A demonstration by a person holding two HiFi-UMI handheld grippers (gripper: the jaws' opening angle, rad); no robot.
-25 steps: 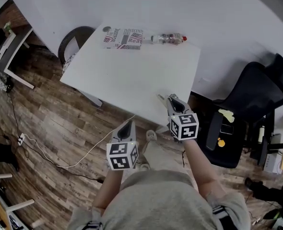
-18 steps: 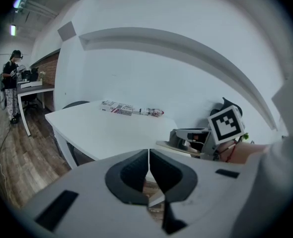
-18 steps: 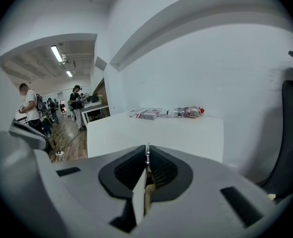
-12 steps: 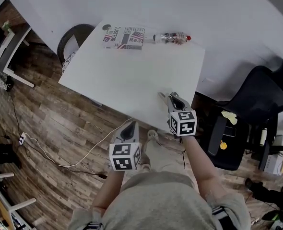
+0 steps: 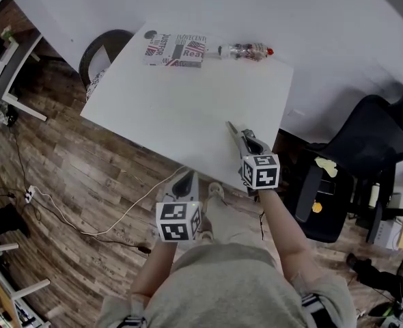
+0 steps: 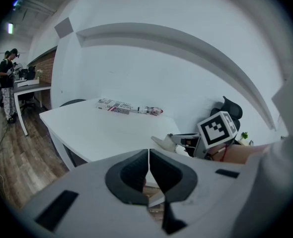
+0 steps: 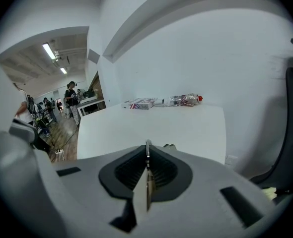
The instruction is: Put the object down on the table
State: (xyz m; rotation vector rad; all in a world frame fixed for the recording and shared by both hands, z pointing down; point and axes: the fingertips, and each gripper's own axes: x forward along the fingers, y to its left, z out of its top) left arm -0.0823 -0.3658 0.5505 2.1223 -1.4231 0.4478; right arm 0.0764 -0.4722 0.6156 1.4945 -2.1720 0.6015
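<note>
Book (image 5: pixel 175 49) & bottle (image 5: pixel 246 50) lie along far edge of table (image 5: pixel 188 108), bottle on the rt. Office chair (image 5: pixel 372 135) rt of table; round chair (image 5: pixel 95 57) behind its far-left corner. Over near-rt edge: right gripper (image 5: pixel 235 132) w/ thin flat object (image 7: pixel 146 190) in its jaws. In front, off the table: left gripper (image 5: pixel 183 180).

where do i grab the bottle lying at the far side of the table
Across its clear mid-body, from above, jaws spanning its width: the bottle lies on its side along the table's far edge, red cap to the right, book near its other end. The right gripper holds a thin pale object; use the left gripper.
</note>
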